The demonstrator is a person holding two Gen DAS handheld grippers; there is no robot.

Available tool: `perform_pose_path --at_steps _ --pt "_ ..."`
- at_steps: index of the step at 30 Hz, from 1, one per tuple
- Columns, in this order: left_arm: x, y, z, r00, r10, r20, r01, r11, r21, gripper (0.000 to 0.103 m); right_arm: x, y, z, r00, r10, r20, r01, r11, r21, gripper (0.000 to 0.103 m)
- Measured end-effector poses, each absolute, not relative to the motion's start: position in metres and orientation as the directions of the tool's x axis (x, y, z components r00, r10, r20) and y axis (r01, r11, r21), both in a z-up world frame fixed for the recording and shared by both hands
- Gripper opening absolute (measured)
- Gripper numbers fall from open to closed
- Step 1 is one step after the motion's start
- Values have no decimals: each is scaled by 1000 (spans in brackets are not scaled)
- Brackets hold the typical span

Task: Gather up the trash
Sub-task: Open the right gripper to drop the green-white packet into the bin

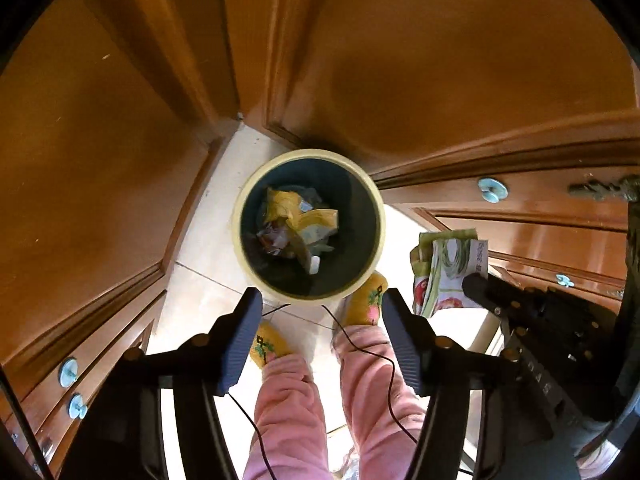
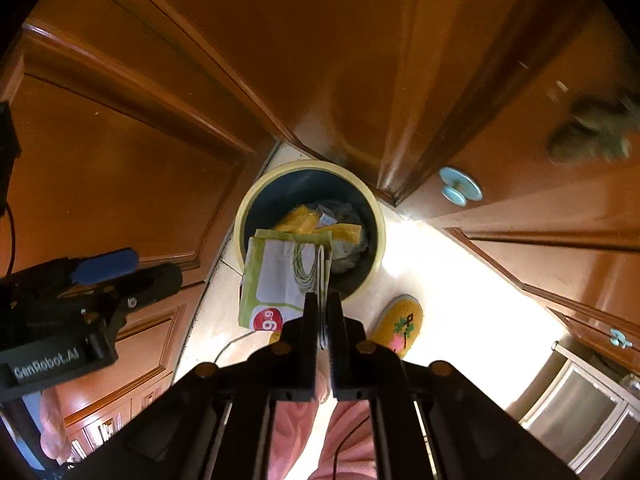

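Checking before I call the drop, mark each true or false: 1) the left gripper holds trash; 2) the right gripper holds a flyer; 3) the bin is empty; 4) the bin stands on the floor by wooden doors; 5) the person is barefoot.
1) False: the left gripper is open with nothing between its fingers.
2) True: the right gripper is shut on a folded flyer.
3) False: the bin already holds crumpled yellow wrappers.
4) True: it stands on the tiled floor in a corner of wooden doors.
5) False: yellow slippers are on the feet.
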State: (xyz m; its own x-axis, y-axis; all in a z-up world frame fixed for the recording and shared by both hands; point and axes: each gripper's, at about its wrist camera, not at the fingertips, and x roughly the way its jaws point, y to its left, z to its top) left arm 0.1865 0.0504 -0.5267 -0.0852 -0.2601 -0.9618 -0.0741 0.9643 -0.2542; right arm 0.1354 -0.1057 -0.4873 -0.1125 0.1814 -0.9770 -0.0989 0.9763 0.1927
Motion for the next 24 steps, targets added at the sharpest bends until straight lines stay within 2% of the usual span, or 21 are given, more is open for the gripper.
perform_pose_path --at_steps 6,9,12,13,14,24 --pt "184 72 -523 -68 -236 -969 -119 967 -227 63 148 -87 -494 -133 171 -976 -130 973 189 6" --pt "181 80 -518 -53 -222 -974 -128 968 -214 65 152 -81 -500 -171 177 -969 -134 970 201 11" --pt "177 86 -509 -34 -201 -979 -132 972 -195 73 153 -72 -501 -170 185 -968 -145 967 210 35" --pt "176 88 -505 -26 -194 -981 -134 973 -189 75 151 -71 -498 -156 186 -970 -151 966 209 47" --pt "175 89 -502 -21 -192 -981 -134 973 -187 75 151 -70 -494 -144 186 -972 -159 965 208 52" --pt "166 95 -464 28 -186 -982 -127 974 -188 75 144 -70 -456 -119 191 -974 -150 967 208 53"
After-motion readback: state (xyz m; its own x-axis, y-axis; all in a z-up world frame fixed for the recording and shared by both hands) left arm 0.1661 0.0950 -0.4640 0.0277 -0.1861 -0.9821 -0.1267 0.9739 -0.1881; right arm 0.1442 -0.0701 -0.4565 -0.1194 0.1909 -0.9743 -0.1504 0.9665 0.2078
